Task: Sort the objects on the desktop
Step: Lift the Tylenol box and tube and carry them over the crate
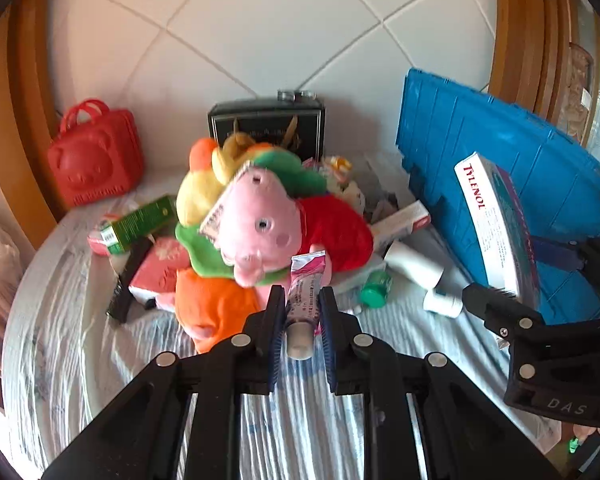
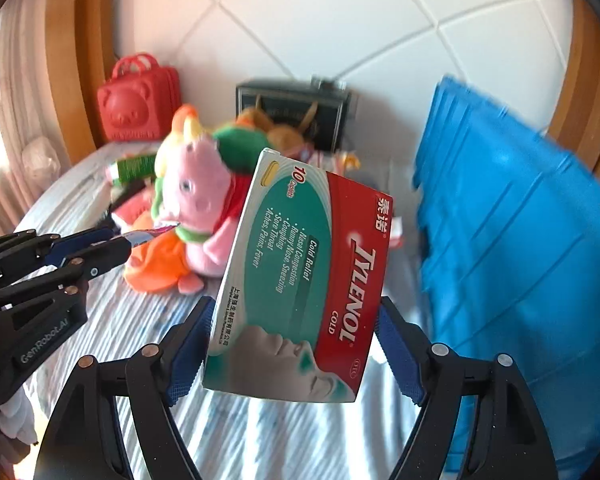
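1. Left gripper [image 1: 302, 320] points level toward the pig plush toy [image 1: 256, 228], clamping a pink tube [image 1: 304, 292] above the striped bedsheet [image 1: 80, 340].
2. Right gripper [image 2: 294, 344] holds a tilted Tylenol box [image 2: 300, 280] beside the blue crate [image 2: 520, 260].

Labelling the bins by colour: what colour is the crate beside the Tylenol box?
Bright blue crate, clearest in the right wrist view.

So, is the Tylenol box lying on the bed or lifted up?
Lifted. The right gripper is shut on the Tylenol box, holding it in the air above the striped bedsheet, beside the blue crate.
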`<state>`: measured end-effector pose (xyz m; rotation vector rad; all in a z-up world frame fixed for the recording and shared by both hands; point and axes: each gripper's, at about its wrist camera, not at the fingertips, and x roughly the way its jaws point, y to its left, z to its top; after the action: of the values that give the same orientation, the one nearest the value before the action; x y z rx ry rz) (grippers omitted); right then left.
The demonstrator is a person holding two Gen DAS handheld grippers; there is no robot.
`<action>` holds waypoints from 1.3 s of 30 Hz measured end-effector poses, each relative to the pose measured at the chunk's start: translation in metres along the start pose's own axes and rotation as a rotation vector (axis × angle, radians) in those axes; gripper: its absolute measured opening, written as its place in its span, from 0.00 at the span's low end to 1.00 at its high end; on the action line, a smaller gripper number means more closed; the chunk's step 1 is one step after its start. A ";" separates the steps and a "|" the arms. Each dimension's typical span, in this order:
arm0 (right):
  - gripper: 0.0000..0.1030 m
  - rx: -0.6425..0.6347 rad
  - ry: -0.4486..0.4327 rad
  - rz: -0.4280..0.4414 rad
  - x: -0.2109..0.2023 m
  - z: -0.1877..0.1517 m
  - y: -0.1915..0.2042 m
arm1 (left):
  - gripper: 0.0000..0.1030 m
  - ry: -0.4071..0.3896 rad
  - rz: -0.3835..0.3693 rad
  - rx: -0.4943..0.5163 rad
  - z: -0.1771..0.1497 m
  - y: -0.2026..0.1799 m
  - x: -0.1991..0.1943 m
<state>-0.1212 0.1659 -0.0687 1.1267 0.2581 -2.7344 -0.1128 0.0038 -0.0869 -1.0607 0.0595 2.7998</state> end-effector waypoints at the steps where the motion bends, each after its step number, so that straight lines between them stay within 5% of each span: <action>1: 0.77 -0.004 -0.020 -0.004 -0.009 0.002 -0.002 | 0.17 -0.011 -0.002 0.001 0.003 -0.003 -0.004; 14: 0.77 0.032 -0.228 -0.104 -0.127 0.016 -0.060 | 0.17 -0.211 -0.099 0.061 0.047 -0.079 -0.084; 22: 0.77 0.016 -0.330 -0.175 -0.174 0.005 -0.147 | 0.17 -0.384 -0.100 0.026 0.072 -0.181 -0.127; 26: 0.77 -0.021 -0.346 -0.203 -0.188 0.002 -0.209 | 0.17 -0.409 -0.120 0.011 0.082 -0.245 -0.133; 32: 0.77 0.008 -0.315 -0.239 -0.188 -0.006 -0.289 | 0.17 -0.362 -0.114 0.036 0.099 -0.330 -0.118; 39: 0.77 0.056 -0.212 -0.224 -0.159 -0.023 -0.354 | 0.17 -0.165 -0.124 0.080 0.110 -0.401 -0.062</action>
<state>-0.0732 0.5290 0.0613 0.8558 0.2963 -3.0464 -0.0782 0.4018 0.0423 -0.7842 0.0833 2.7364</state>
